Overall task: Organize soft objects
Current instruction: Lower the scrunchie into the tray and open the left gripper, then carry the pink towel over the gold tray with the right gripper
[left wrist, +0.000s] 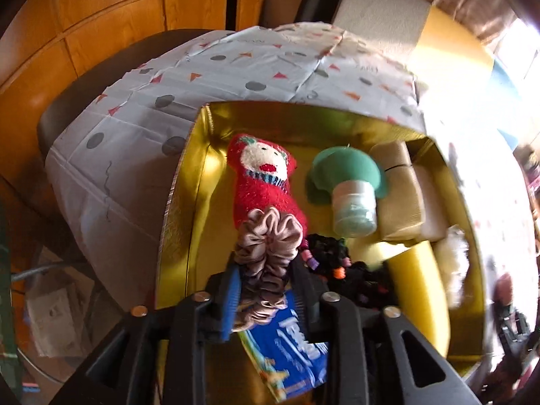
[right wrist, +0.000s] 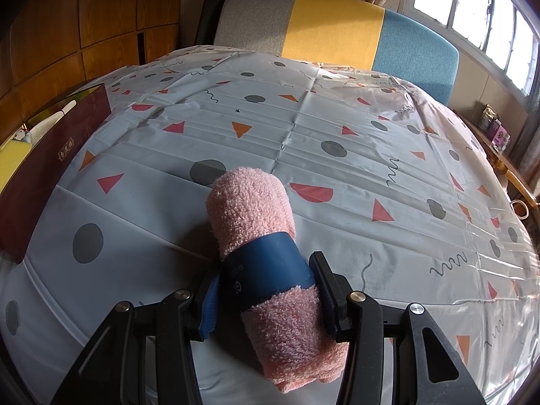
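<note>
Left gripper (left wrist: 266,290), over the crowded box (left wrist: 202,155), loosely brackets a scrunchie (left wrist: 270,239); right gripper (right wrist: 266,290) grasps a towel (right wrist: 256,209) amid bare cloth (right wrist: 337,135).

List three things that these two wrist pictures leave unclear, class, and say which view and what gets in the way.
- Left wrist view: the blue packet is partly covered by the scrunchie and the left gripper; its print is unreadable.
- Left wrist view: the box's right side is washed out by glare and blur.
- Right wrist view: the box is cut off by the left edge; its contents barely show.
</note>
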{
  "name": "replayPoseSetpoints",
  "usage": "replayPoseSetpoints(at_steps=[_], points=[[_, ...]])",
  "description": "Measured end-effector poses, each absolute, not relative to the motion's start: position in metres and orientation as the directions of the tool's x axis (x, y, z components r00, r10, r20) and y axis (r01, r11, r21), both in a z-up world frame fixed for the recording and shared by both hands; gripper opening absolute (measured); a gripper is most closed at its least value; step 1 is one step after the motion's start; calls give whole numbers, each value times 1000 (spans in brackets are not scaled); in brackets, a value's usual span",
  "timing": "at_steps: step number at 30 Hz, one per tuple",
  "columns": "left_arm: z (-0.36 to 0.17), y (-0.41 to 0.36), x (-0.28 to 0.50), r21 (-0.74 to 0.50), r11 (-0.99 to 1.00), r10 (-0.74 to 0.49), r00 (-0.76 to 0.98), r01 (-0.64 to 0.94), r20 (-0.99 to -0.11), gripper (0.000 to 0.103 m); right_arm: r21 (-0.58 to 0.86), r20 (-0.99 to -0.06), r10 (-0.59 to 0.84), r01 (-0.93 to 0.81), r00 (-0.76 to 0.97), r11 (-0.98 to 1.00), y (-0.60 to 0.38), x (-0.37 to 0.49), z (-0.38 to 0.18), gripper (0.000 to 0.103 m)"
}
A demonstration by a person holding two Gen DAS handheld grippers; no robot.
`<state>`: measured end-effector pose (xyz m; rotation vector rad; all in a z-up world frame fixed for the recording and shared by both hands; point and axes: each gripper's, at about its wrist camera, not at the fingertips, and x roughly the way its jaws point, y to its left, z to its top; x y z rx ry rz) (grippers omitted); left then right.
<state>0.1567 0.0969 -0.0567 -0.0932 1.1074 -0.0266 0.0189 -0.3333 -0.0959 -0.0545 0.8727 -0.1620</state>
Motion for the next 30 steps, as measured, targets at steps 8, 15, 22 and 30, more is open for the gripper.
replayPoseSetpoints(at_steps=[8, 15, 22, 30], points=[[-39, 96, 136, -71, 997, -54, 525, -12, -849, 46, -105, -759, -163, 128, 630, 986, -334, 20, -97, 51], [-15, 102, 98, -65, 994, -4, 583, -85, -812, 47, -148, -753, -197, 131, 628, 980, -328, 20, -97, 50], [4, 99, 56, -32, 993, 52, 662, -115, -748, 47, -183, -754, -227, 136, 616, 974, -322, 21, -96, 46], [18, 100, 29, -7, 994, 73, 713, -109, -698, 47, -165, -778, -254, 204, 574, 965, -317, 22, -90, 42]])
